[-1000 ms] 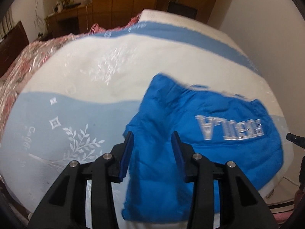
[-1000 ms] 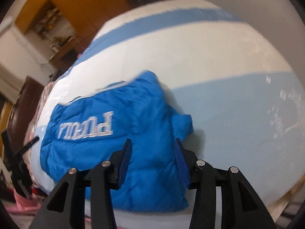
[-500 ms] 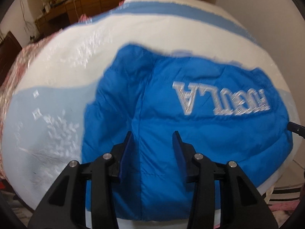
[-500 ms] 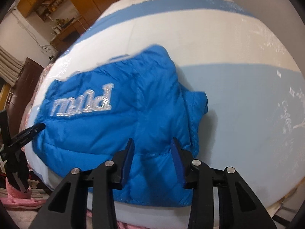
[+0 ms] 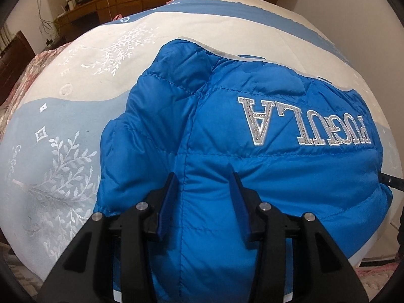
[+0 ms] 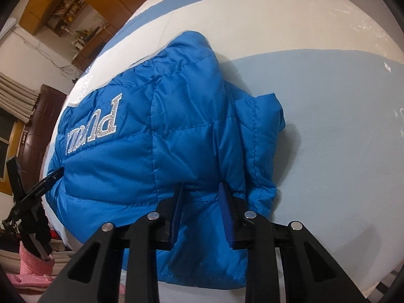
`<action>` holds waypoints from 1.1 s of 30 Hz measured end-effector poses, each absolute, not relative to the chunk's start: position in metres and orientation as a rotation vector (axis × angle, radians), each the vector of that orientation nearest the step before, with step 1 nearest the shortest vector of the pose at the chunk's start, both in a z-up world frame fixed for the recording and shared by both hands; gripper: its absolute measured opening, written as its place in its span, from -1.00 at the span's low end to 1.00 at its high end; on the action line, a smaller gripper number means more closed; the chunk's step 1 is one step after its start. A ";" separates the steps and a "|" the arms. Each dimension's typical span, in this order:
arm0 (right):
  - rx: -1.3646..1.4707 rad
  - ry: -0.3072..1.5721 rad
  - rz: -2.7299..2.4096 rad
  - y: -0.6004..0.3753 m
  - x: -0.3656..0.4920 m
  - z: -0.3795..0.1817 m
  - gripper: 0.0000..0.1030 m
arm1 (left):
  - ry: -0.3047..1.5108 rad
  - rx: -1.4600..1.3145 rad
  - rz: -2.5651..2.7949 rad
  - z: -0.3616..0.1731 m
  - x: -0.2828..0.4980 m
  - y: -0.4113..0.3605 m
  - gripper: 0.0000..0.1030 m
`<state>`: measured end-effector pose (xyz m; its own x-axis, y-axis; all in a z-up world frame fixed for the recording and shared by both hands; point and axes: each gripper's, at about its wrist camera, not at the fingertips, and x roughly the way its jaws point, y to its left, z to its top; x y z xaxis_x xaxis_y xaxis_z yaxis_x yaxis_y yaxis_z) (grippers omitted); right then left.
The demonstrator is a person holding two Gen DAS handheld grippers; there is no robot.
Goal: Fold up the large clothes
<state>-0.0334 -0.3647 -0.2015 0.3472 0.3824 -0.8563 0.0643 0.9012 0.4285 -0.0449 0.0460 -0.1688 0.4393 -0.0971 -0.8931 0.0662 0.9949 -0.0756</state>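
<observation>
A bright blue padded jacket (image 5: 252,156) with silver letters lies on the bed, its back up, sleeves tucked at the sides. It also shows in the right wrist view (image 6: 161,136). My left gripper (image 5: 204,179) is open, its jaws spread just over the jacket's near edge on one side. My right gripper (image 6: 200,188) is open over the near edge on the other side, beside a bunched sleeve (image 6: 265,126). Whether the fingers touch the fabric I cannot tell. The tip of the other gripper (image 6: 48,178) shows at the jacket's far side.
The bed cover (image 5: 75,116) is white and pale blue with leaf prints. A wooden wardrobe and desk (image 5: 83,7) stand behind the bed. A white wall (image 5: 366,25) runs along one side. A pink slipper (image 6: 32,275) lies on the floor by the bed edge.
Both grippers have moved in closer and lower onto the jacket's near edge; the jacket now fills more of each view. Both stay open.
</observation>
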 end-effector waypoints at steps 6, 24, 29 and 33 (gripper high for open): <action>0.384 1.237 0.211 -0.364 -0.032 -0.193 -0.46 | 1.127 -0.092 -0.081 -0.159 -0.042 0.048 -0.20; 0.329 1.217 0.216 -0.363 -0.048 -0.146 -0.34 | 1.113 -0.462 -0.014 -0.143 -0.100 0.155 0.31; 0.309 1.250 0.208 -0.353 -0.045 -0.157 -0.34 | 1.136 -0.482 -0.057 -0.162 -0.084 0.151 0.37; 0.311 1.266 0.190 -0.349 -0.044 -0.164 -0.34 | 1.155 -0.508 -0.112 -0.175 -0.067 0.154 0.44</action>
<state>-0.0436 -0.3493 -0.1642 0.2926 0.3095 -0.9047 0.0301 0.9427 0.3322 -0.0668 0.1543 -0.1751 0.4118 -0.3409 -0.8451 -0.1719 0.8817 -0.4394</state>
